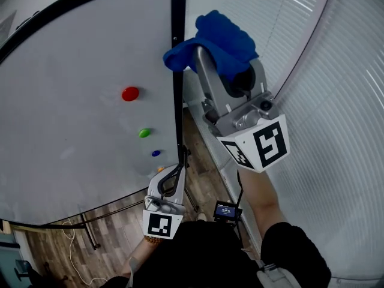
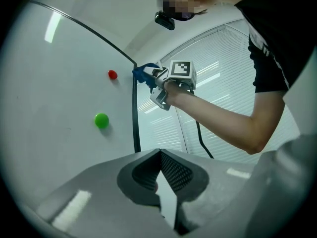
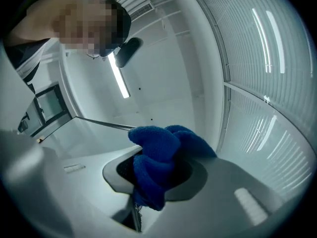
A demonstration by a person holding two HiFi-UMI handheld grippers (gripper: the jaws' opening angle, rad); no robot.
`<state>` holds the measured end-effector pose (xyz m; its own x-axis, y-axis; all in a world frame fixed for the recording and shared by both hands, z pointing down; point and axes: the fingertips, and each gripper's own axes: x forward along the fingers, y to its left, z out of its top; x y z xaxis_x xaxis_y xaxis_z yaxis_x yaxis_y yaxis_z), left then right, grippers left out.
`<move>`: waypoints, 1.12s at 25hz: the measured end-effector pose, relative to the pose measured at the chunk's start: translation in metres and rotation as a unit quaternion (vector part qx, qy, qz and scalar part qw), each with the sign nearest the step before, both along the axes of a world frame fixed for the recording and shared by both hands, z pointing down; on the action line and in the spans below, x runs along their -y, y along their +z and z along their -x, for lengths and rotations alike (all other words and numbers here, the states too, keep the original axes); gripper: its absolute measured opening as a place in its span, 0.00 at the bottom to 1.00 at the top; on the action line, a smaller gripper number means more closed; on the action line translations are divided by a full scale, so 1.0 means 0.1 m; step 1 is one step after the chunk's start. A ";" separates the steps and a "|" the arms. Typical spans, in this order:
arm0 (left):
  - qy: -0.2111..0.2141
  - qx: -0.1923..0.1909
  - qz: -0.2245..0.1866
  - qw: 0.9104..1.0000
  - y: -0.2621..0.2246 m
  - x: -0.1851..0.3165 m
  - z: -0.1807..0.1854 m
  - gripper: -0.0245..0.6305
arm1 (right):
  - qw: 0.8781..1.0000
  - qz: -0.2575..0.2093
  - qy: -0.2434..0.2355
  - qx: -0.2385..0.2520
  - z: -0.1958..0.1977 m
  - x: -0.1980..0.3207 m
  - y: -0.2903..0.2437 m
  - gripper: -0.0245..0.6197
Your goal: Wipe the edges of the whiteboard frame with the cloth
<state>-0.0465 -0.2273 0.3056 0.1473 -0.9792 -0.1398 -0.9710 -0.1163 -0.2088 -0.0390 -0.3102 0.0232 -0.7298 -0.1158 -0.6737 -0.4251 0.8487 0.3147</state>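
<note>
Cloth (image 1: 216,38), pinched in our right gripper (image 1: 223,62), meets the whiteboard frame (image 1: 177,83) at its right edge near the top corner. Our left gripper (image 1: 174,174) hangs lower beside that edge, jaws pressed together on nothing. We judge most edges still unwiped.

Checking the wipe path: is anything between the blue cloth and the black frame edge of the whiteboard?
Nothing visible. The cloth, shut in the right gripper, appears to meet the frame at its upright edge; the magnets sit leftward on the board, the left gripper lower.
</note>
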 end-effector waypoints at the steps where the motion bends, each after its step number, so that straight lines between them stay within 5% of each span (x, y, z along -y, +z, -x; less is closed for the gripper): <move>1: -0.003 0.002 0.000 1.000 0.02 0.00 0.01 0.04 | 1.000 0.000 -0.006 0.000 0.02 0.03 -0.04 0.23; 4: -0.011 -0.025 -0.005 1.000 -0.05 0.02 0.06 0.04 | 0.999 0.006 -0.032 -0.002 0.11 0.13 -0.29 0.24; 15: -0.007 -0.012 -0.014 1.000 -0.11 0.03 0.03 0.04 | 0.994 0.014 -0.107 -0.017 0.37 0.13 -0.77 0.25; 24: -0.010 -0.027 -0.016 0.999 -0.04 0.02 0.01 0.04 | 0.998 -0.006 -0.059 -0.027 0.41 0.13 -0.77 0.25; 28: -0.002 0.045 -0.013 0.999 -0.03 0.03 0.03 0.04 | 0.994 0.026 -0.108 -0.014 0.43 0.17 -0.75 0.24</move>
<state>-0.0496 -0.2302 0.3023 0.1560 -0.9760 -0.1517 -0.9485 -0.1052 -0.2988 -0.0820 -0.3271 -0.0517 -0.7593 0.0118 -0.6506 -0.2235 0.9343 0.2777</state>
